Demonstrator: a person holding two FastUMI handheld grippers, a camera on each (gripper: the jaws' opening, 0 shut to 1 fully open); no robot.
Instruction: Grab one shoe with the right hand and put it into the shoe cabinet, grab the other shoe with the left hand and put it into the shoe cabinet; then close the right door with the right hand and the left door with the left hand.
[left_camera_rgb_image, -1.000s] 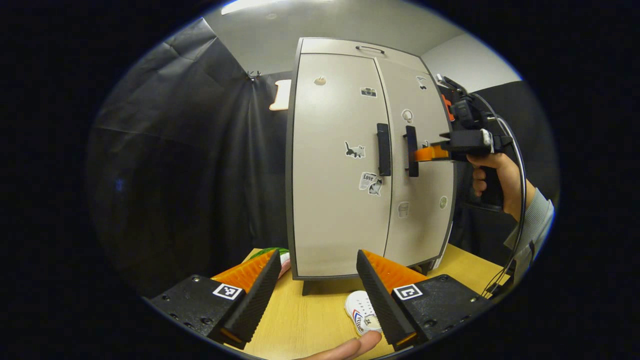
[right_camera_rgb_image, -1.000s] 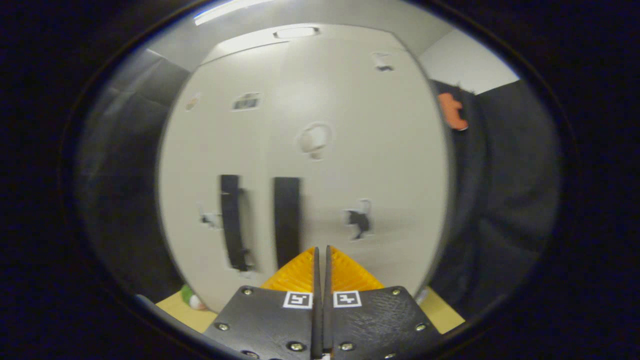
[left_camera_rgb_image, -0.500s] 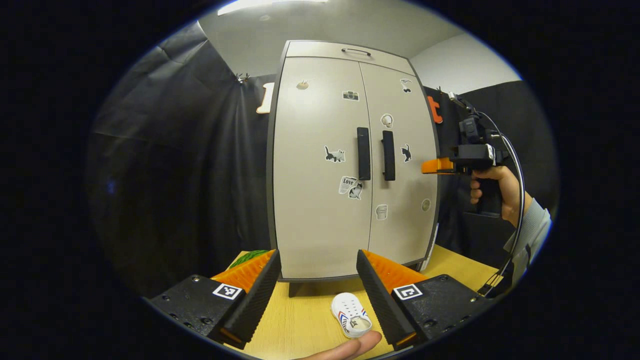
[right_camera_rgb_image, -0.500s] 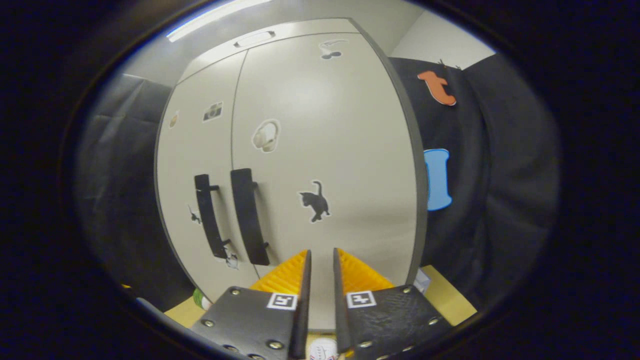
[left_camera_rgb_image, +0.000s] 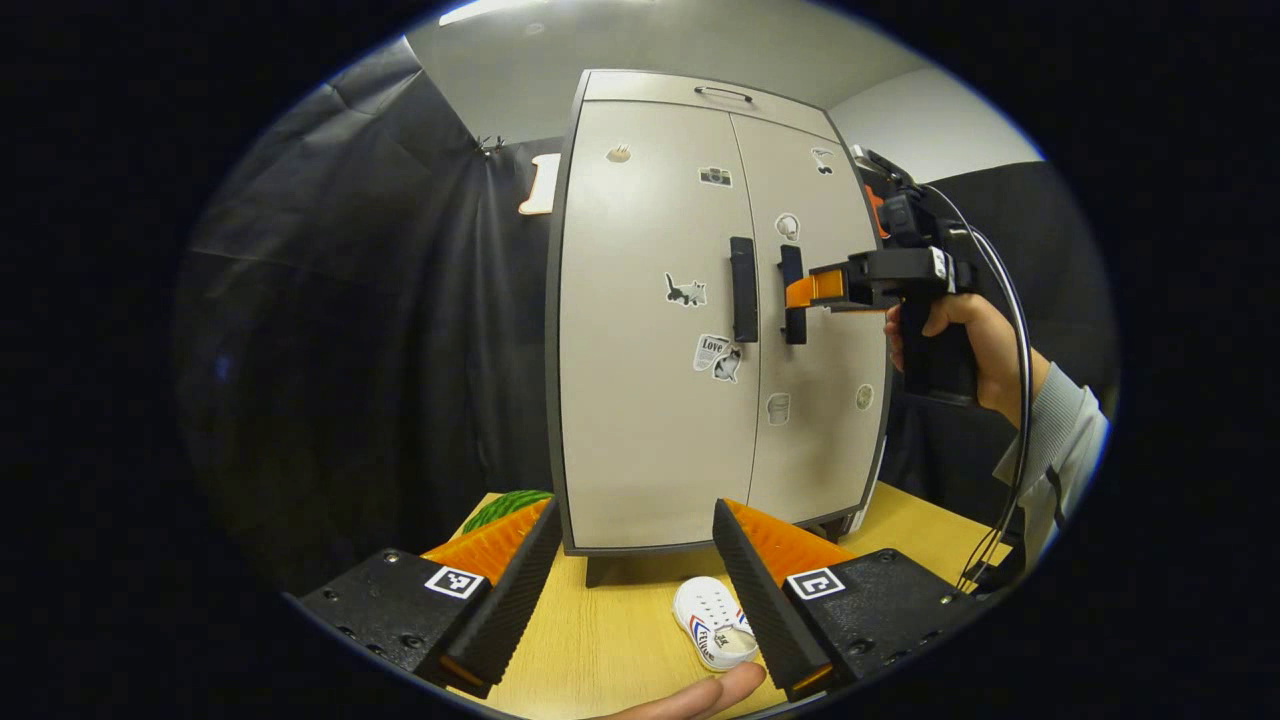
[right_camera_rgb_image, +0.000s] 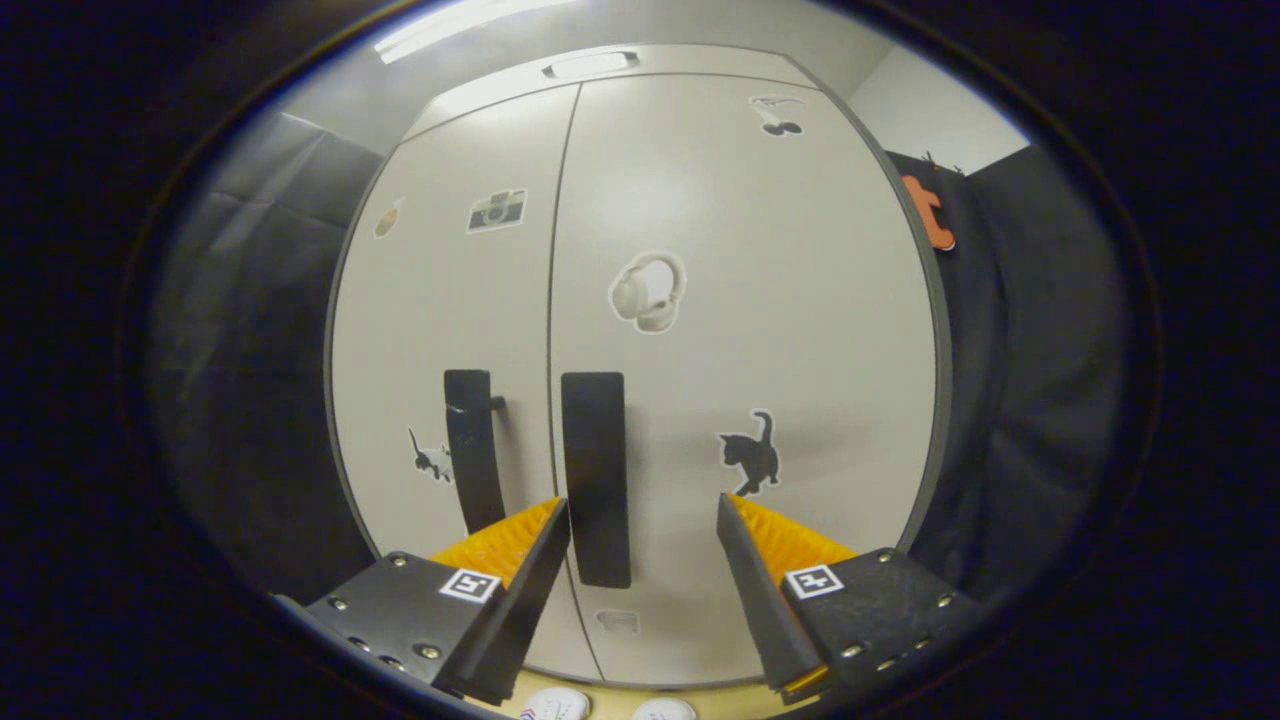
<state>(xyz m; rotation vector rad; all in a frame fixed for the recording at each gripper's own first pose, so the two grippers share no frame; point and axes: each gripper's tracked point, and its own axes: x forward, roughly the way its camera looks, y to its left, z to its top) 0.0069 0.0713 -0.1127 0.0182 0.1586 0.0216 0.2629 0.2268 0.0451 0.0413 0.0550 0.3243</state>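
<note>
The grey shoe cabinet (left_camera_rgb_image: 650, 400) stands on the wooden table with both doors shut. My right gripper (right_camera_rgb_image: 640, 505) is open, and the right door's black handle (right_camera_rgb_image: 596, 480) stands between its fingers, nearer the left one. From the left gripper view, the right gripper (left_camera_rgb_image: 800, 292), held by a hand, reaches to that handle (left_camera_rgb_image: 792, 325). My left gripper (left_camera_rgb_image: 636, 508) hangs open and empty low over the table. A small white shoe (left_camera_rgb_image: 712, 620) lies on the table just inside its right finger. Two white shoe tips (right_camera_rgb_image: 555, 705) (right_camera_rgb_image: 665, 708) peek out below the cabinet.
The left door's black handle (right_camera_rgb_image: 470, 450) sits just left of the right one. A green object (left_camera_rgb_image: 505, 505) lies on the table (left_camera_rgb_image: 600, 650) left of the cabinet. A person's fingertip (left_camera_rgb_image: 700, 695) shows at the bottom edge. A cable hangs from the right gripper.
My right gripper has gone from shut to open, swung away, then come back level with the right door's handle, which now stands between its fingers. The left gripper has barely moved.
</note>
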